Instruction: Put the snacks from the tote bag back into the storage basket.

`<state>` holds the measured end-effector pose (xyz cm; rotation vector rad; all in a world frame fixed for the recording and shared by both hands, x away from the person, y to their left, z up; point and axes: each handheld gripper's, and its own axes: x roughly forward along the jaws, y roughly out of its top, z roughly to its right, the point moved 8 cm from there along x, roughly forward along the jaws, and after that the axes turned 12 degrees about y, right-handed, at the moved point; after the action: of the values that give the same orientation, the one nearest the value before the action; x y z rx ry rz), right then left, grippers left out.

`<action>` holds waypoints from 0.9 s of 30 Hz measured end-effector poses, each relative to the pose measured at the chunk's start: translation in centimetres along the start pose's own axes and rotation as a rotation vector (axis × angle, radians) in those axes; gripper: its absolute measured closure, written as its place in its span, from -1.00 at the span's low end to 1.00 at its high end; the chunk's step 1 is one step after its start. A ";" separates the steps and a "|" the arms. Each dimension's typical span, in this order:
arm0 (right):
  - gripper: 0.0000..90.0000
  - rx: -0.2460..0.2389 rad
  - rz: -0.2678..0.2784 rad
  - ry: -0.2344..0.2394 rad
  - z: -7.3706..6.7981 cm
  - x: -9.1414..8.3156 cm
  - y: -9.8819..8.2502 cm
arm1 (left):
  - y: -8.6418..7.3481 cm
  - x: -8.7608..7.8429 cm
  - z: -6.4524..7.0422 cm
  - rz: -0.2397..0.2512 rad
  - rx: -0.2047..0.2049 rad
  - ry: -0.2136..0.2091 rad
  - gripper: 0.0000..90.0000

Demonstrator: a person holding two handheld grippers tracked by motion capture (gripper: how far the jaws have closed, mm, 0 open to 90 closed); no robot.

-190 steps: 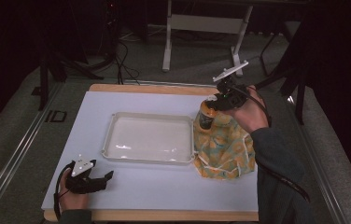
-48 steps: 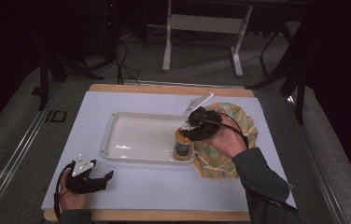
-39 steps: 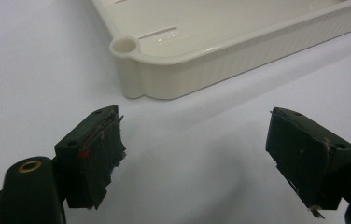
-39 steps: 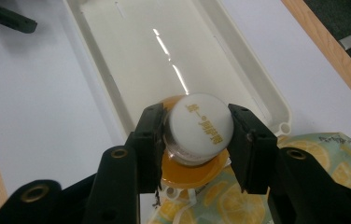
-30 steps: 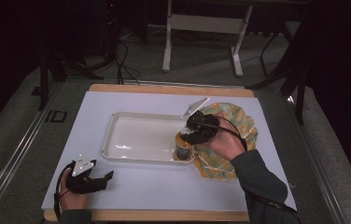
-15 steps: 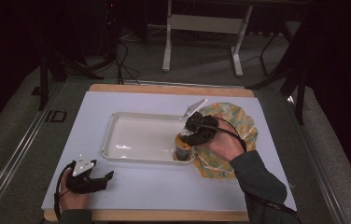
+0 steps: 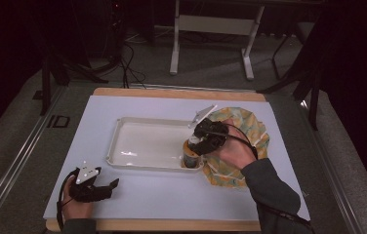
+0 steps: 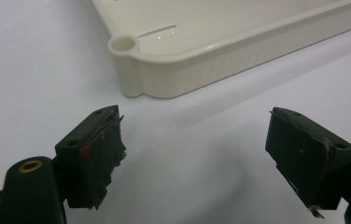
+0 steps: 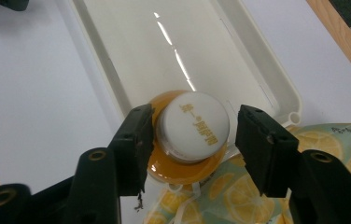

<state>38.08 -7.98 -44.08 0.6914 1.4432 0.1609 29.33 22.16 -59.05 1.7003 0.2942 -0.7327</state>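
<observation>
The bottle (image 9: 192, 135) is stood upright in the near right corner of the tray (image 7: 137, 124), its long axis vertical. It is seen directly beneath the right hand-held gripper (image 9: 190, 144), whose jaws have just been opened and are parted on either side of the white cap, no longer pressed on it. The left hand-held gripper (image 8: 197, 158), jaws apart and empty, is rested well away on the table (image 7: 172, 190). A straight upward lift is judged to clear the cap.

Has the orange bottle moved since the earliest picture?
Yes. The orange bottle was held over the lemon-print bag and now stands in the white tray, at its near right corner. The right gripper has just opened around its cap.
</observation>
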 end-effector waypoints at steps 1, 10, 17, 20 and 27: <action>-0.03 0.001 0.003 0.000 -0.1 0.0 0.1 | 0.0 0.0 0.0 0.000 0.000 0.000 -0.58; -0.13 -0.004 0.010 -0.005 -0.2 -0.2 0.2 | 0.0 0.0 0.0 0.000 0.001 0.000 -0.58; -0.15 -0.007 0.011 -0.007 -0.2 -0.4 0.0 | 0.0 0.0 0.0 0.000 0.000 0.000 -0.58; -0.16 -0.003 0.012 -0.007 -0.2 -0.6 -0.1 | 0.0 0.0 0.0 0.000 0.000 0.001 -0.58; -0.17 -0.011 0.009 -0.006 -0.1 -0.8 -0.6 | 0.0 0.1 0.0 -0.007 0.000 0.011 -0.58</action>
<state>37.65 -8.86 -43.72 0.6884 1.4324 0.1734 29.40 22.15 -59.12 1.7040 0.3079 -0.7290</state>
